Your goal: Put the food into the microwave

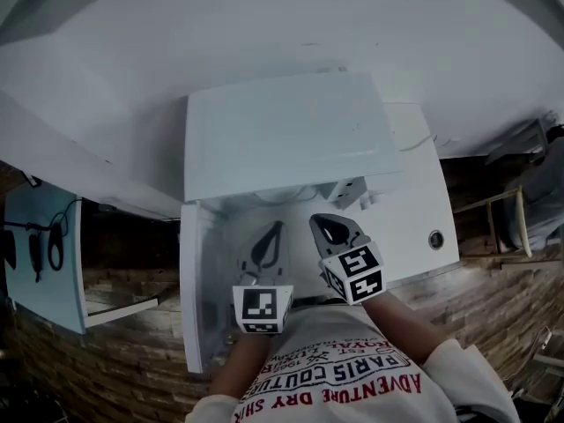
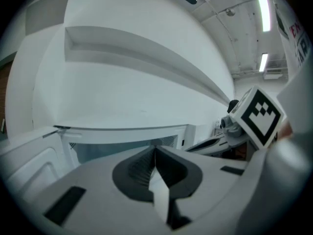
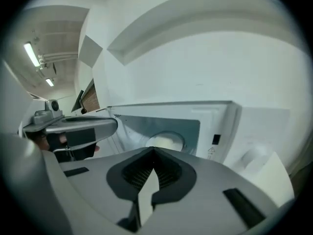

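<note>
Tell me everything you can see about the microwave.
The microwave is a white, glossy box standing before a white wall. Its door is swung open to the left, showing a pale cavity with a round pale dish on its floor. A round knob sits on the right-hand panel.

left hand-held gripper (image 1: 271, 236) and right hand-held gripper (image 1: 328, 227) face the open microwave (image 1: 282, 130).

A pale round dish (image 3: 166, 142) lies on the floor of the open white microwave (image 1: 291, 130), whose own support is hidden.
</note>
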A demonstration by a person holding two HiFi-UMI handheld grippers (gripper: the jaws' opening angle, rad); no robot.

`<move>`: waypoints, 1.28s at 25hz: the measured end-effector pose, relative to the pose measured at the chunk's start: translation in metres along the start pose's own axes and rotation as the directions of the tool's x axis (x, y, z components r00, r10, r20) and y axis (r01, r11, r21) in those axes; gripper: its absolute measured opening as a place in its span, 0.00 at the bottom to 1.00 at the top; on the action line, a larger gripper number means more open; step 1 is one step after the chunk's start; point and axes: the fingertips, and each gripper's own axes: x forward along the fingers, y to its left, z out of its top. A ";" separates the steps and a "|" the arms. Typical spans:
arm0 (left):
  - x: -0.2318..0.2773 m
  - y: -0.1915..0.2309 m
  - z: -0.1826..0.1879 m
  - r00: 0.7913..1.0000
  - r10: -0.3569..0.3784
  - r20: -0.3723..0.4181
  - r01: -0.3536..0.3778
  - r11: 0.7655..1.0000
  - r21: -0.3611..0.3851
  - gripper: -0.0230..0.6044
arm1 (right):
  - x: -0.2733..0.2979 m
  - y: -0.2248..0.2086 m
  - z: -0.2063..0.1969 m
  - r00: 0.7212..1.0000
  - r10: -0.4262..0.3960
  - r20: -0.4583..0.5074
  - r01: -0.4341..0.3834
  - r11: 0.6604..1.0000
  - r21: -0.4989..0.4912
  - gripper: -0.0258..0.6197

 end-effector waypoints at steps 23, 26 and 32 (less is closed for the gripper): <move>-0.099 -0.096 0.057 0.982 0.052 0.183 -0.066 0.995 0.069 0.05 | -0.166 0.041 0.046 0.918 0.016 0.396 0.055 0.984 -0.169 0.06; -0.103 -0.099 0.056 0.981 0.059 0.183 -0.069 0.996 0.053 0.05 | -0.168 0.042 0.041 0.920 0.022 0.392 0.049 0.984 -0.171 0.06; -0.107 -0.103 0.059 0.980 0.059 0.189 -0.070 0.996 0.050 0.05 | -0.166 0.045 0.034 0.930 0.045 0.364 0.020 0.985 -0.174 0.06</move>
